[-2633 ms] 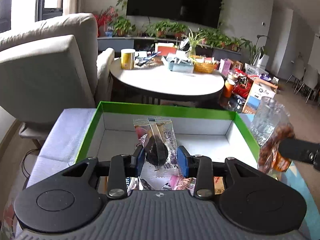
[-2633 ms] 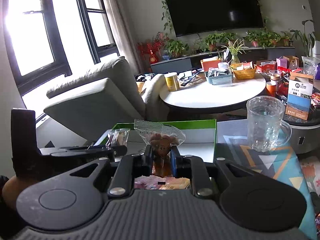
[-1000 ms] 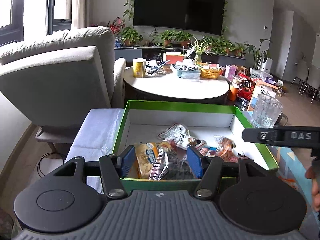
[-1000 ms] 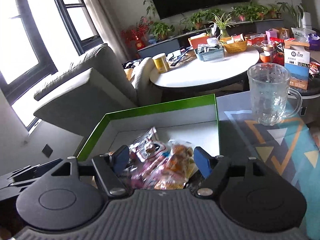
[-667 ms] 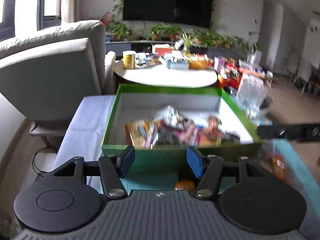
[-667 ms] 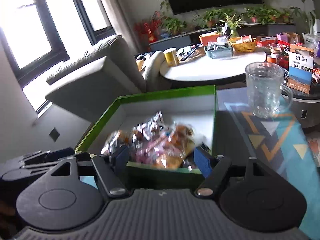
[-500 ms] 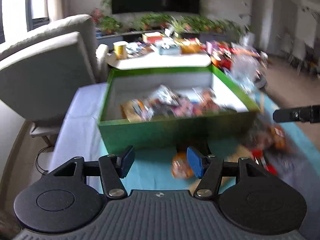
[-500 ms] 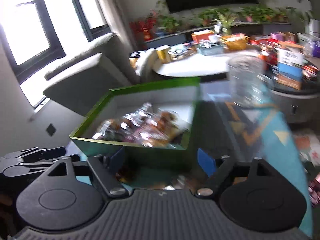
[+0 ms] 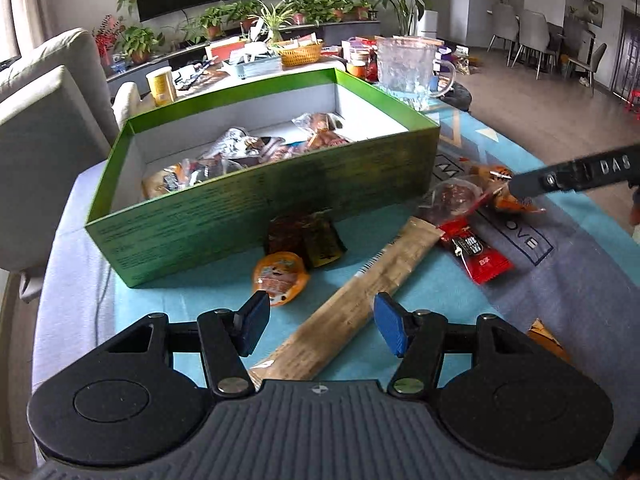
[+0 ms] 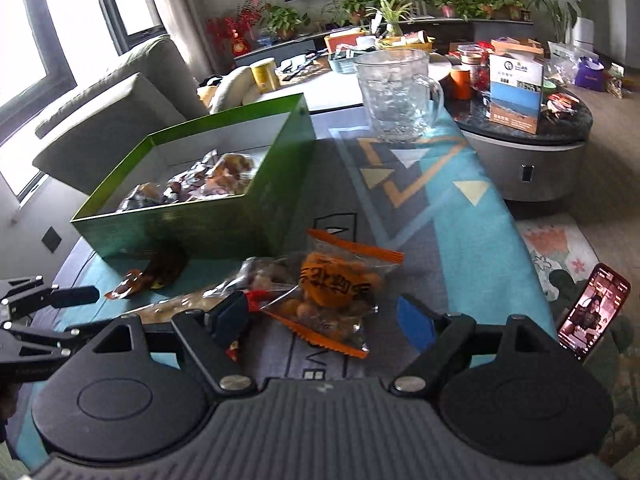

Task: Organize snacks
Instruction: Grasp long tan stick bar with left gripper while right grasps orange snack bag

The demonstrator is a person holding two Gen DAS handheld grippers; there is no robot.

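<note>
A green box with a white inside holds several snack packets; it also shows in the right wrist view. My left gripper is open and empty, low over a long tan packet, with an orange packet and a dark brown one just ahead. My right gripper is open and empty over a clear bag with orange print. A red packet and a clear packet of brown snacks lie to the right.
A glass mug stands on the patterned cloth behind the box. A phone leans at the right edge. A grey armchair is on the left, a cluttered round table beyond.
Both grippers let go of their packets into the box, opened wide, drew back and dropped to the loose snacks on the cloth in front of it.
</note>
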